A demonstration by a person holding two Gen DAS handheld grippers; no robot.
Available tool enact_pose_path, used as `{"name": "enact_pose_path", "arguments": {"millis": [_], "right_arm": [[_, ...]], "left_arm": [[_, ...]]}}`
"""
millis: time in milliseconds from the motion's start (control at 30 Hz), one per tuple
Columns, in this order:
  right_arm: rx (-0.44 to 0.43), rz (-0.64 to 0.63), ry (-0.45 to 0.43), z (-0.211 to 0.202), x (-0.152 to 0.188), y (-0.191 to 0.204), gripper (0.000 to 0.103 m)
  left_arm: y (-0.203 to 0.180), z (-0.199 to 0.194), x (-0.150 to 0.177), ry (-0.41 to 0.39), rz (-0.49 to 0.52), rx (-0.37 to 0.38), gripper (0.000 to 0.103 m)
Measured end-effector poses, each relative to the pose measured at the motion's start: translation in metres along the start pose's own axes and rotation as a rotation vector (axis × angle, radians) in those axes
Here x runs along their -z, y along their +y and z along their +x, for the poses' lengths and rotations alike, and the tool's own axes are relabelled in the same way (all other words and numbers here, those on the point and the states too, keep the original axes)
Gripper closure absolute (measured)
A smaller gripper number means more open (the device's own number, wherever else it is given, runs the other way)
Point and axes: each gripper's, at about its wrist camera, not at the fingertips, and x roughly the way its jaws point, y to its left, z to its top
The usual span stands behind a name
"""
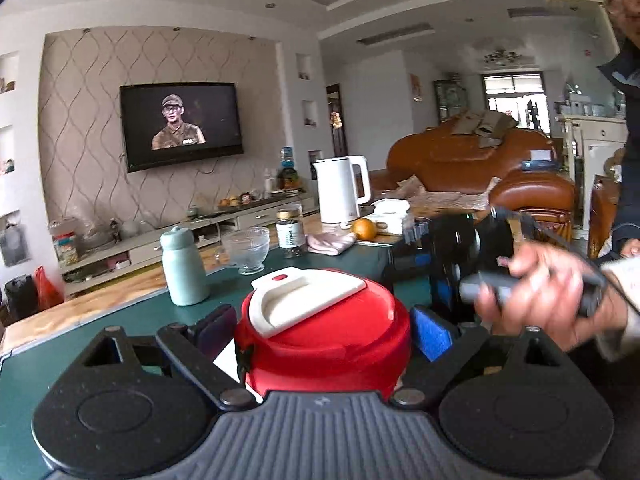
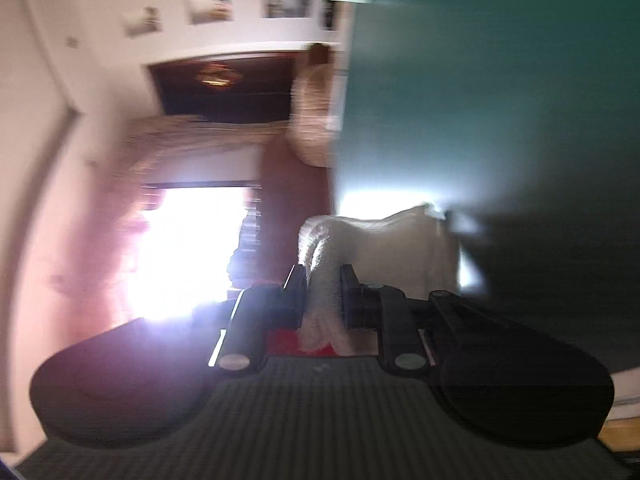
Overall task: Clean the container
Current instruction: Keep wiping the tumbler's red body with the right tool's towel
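A red container [image 1: 324, 340] with a white flip lid [image 1: 304, 296] stands on the green table mat [image 1: 120, 320]. My left gripper [image 1: 322, 334] is shut on the red container, one pad on each side of it. In the left wrist view the right gripper [image 1: 452, 256] shows at the right, held in a hand [image 1: 552, 292]. In the blurred, tilted right wrist view my right gripper [image 2: 323, 292] is shut on a white cloth [image 2: 384, 248] that bunches out past the fingertips, beside the green mat [image 2: 480, 80].
Behind the container stand a pale green bottle [image 1: 182, 270], a glass bowl [image 1: 246, 248], a jar [image 1: 290, 232], a pink cloth [image 1: 330, 242], an orange [image 1: 364, 229] and a white kettle [image 1: 340, 190]. A person stands at the right edge.
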Motion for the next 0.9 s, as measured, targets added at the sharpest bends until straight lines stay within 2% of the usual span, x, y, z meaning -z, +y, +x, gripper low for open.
{"name": "enact_pose_path", "arguments": {"millis": [33,100,200,233,467,667,767,900], "right_arm": [[0.007,-0.018,0.003,0.004,-0.002,0.004,0.081],[0.077,-0.040,0.029,0.014,-0.004,0.000,0.081],[0.145,-0.007,0.043,0.018,-0.003,-0.018,0.081],[0.142,0.002,0.036,0.015,-0.001,-0.022,0.081],[0.135,-0.028,-0.002,-0.009,0.015,-0.014,0.080],[0.129,-0.038,-0.020,-0.018,0.019,-0.011,0.080],[0.115,-0.032,-0.023,-0.016,0.021,-0.006,0.080],[0.027,0.003,-0.038,-0.019,0.020,0.004,0.080]], "left_arm": [[0.000,0.000,0.001,-0.003,-0.003,-0.001,0.008],[0.000,0.001,0.004,-0.009,-0.008,-0.004,0.008],[-0.004,0.003,0.005,-0.008,-0.024,-0.032,0.006],[-0.008,0.003,0.004,0.005,-0.035,-0.059,0.000],[-0.035,0.003,-0.011,0.078,-0.172,-0.292,0.000],[-0.042,0.012,-0.011,0.065,-0.194,-0.330,0.000],[-0.046,0.017,-0.011,0.059,-0.205,-0.350,0.005],[-0.049,0.021,-0.010,0.047,-0.208,-0.367,0.005]]}}
